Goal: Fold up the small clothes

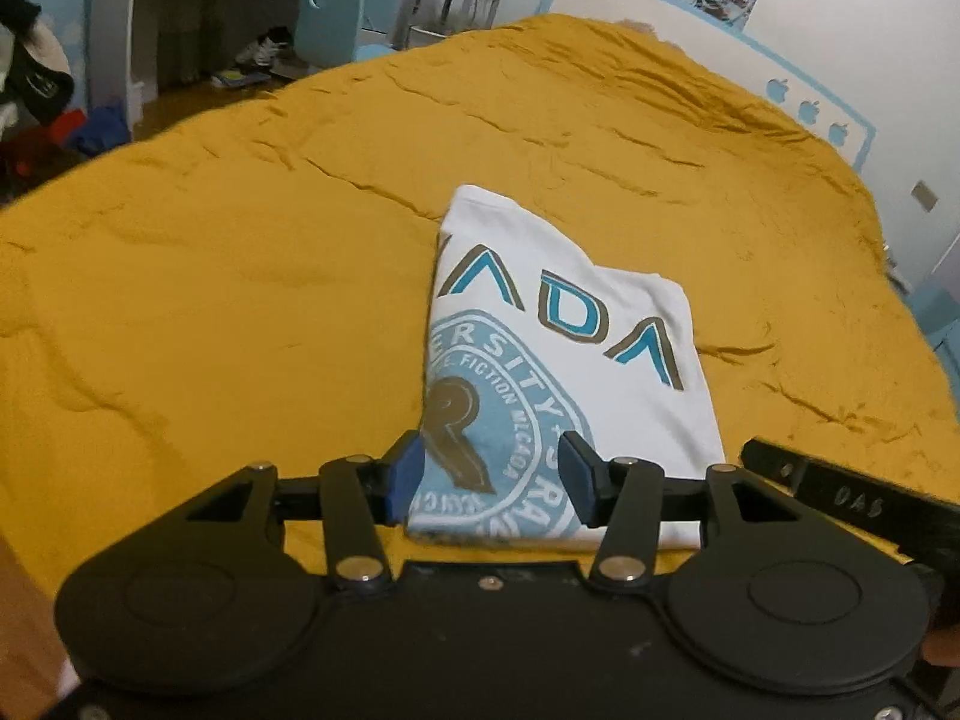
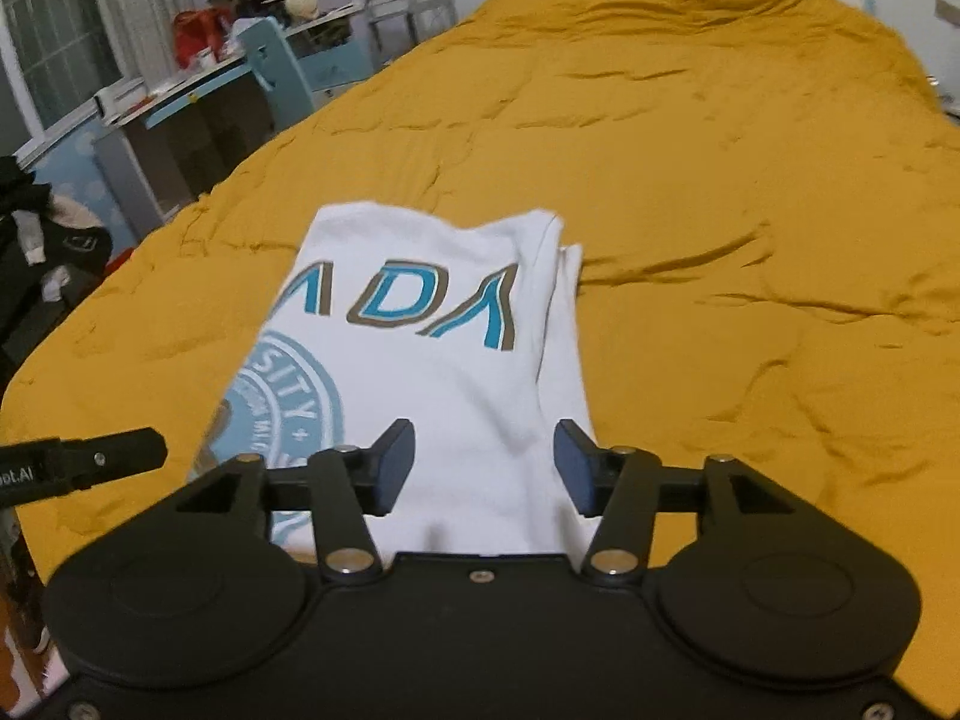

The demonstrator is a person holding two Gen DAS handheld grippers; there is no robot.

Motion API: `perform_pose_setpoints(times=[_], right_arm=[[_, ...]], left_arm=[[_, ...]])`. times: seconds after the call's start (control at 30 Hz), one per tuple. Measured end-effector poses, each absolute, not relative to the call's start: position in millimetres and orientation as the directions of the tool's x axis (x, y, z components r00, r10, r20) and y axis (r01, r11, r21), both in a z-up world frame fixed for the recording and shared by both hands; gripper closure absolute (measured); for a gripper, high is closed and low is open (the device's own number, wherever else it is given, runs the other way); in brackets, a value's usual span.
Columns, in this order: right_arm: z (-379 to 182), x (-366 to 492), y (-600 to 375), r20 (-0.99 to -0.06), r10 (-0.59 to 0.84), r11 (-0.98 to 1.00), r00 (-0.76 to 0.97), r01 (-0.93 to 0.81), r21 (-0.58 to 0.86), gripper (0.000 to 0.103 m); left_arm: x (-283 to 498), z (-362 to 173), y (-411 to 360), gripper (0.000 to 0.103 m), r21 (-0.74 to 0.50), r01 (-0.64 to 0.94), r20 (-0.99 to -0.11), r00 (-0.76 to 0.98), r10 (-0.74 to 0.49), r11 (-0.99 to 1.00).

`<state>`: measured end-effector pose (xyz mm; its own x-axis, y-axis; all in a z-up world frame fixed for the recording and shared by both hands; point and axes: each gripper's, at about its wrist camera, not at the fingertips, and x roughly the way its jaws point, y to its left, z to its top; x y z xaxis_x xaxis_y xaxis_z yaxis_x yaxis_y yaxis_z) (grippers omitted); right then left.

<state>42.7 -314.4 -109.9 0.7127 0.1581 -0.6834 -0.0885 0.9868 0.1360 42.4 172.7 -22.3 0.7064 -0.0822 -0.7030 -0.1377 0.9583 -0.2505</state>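
A white T-shirt (image 1: 570,348) with blue and brown lettering and a round blue emblem lies folded into a narrow rectangle on the mustard-yellow bedcover (image 1: 240,270). My left gripper (image 1: 489,483) hovers over the shirt's near left corner, jaws open, nothing pinched between the blue pads. In the right wrist view the same T-shirt (image 2: 444,372) lies flat, and my right gripper (image 2: 485,465) stands open above its near right edge, pads clear of the cloth. The right gripper's black finger shows at the lower right of the left wrist view, the left gripper's at the left of the right wrist view.
The bedcover (image 2: 750,240) stretches wide and wrinkled around the shirt. A desk with a blue chair (image 1: 330,6) stands beyond the bed's far left side. Dark clothes (image 2: 42,240) hang or pile at the left. A wall with blue apple stickers (image 1: 810,108) bounds the right side.
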Motion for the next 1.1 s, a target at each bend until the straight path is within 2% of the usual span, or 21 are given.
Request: perform_pose_setpoints(times=[0.13, 0.5, 1.1], right_arm=[[-90, 19, -314, -0.663, 0.124, 0.99, 0.738, -0.043, 0.137, 0.033], [-92, -19, -299, -0.706, 0.085, 0.996, 0.703, -0.043, 0.077, 0.032], [-90, -35, -288, -0.702, 0.072, 0.997, 0.708, -0.036, 0.066, 0.031]], left_arm=[[23, -15, 165, 0.049, -0.215, -0.177, -0.731, 0.682, -0.037, 0.96], [4, -18, 146, 0.047, -0.179, -0.14, -0.769, 0.637, -0.05, 0.974], [-5, -18, 141, 0.045, -0.147, -0.135, -0.779, 0.626, -0.031, 0.98]])
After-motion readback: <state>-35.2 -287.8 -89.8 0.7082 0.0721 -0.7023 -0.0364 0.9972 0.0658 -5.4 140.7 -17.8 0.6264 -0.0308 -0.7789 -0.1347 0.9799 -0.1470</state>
